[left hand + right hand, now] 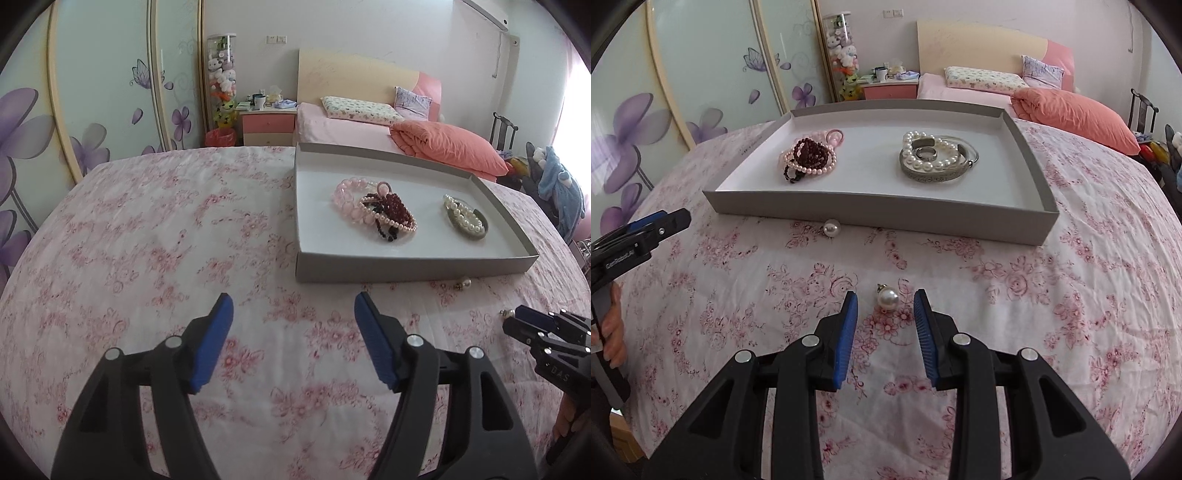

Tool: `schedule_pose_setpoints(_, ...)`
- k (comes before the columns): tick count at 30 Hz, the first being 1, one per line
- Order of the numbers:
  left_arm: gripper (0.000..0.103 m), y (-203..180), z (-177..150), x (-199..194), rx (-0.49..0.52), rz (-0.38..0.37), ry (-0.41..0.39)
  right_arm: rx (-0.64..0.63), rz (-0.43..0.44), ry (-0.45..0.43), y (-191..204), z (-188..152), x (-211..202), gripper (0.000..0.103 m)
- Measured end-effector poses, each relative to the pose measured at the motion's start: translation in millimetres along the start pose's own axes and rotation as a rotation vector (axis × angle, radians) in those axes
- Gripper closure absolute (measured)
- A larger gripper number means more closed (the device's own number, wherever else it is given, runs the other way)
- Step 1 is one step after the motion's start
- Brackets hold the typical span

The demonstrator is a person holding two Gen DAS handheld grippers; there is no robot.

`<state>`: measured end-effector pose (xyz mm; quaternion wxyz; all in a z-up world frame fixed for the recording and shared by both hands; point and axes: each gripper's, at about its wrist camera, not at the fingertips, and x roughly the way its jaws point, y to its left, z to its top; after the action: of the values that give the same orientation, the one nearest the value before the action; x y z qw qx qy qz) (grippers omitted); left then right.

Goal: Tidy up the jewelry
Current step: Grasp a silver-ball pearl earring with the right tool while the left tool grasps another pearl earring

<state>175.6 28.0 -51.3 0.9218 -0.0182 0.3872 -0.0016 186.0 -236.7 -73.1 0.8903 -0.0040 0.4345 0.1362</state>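
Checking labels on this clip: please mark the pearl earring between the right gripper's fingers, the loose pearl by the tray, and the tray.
Pearl earring (888,299): right wrist view, on the pearl.
Loose pearl (831,228): right wrist view, on its middle.
Tray (871,214): right wrist view, on the near wall.

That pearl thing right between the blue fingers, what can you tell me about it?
The pearl earring is a round, glossy white bead with a small metal fitting at its far end. It lies loose on the floral cloth, outside the grey tray, framed by the open right gripper, whose fingers do not touch it.
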Motion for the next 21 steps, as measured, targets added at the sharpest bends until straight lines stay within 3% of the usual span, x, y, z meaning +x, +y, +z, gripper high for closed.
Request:
schedule_pose_setpoints(9,0.035,-5.6,-2.8,-3.3,0.010,-0.010,0.004,-0.037,-0.042,-0.004,7.5,0.9,3.6,0.071)
schedule_pose_setpoints(14,0.035,-12.7,-2.0,-3.8,0.017,-0.020,0.004,-0.056,-0.050,-0.010,11.1,0.7,3.9,0.080)
schedule_pose_setpoints(16,0.035,-16.0,-1.9,-3.8,0.021,-0.024,0.007,-0.057,-0.051,-0.010,11.3,0.8,3.8,0.088)
schedule_pose_setpoints(21,0.035,-27.8,-1.4,-3.0,0.028,-0.045,0.020,-0.061,-0.096,-0.013,6.8,-1.1,1.0,0.089)
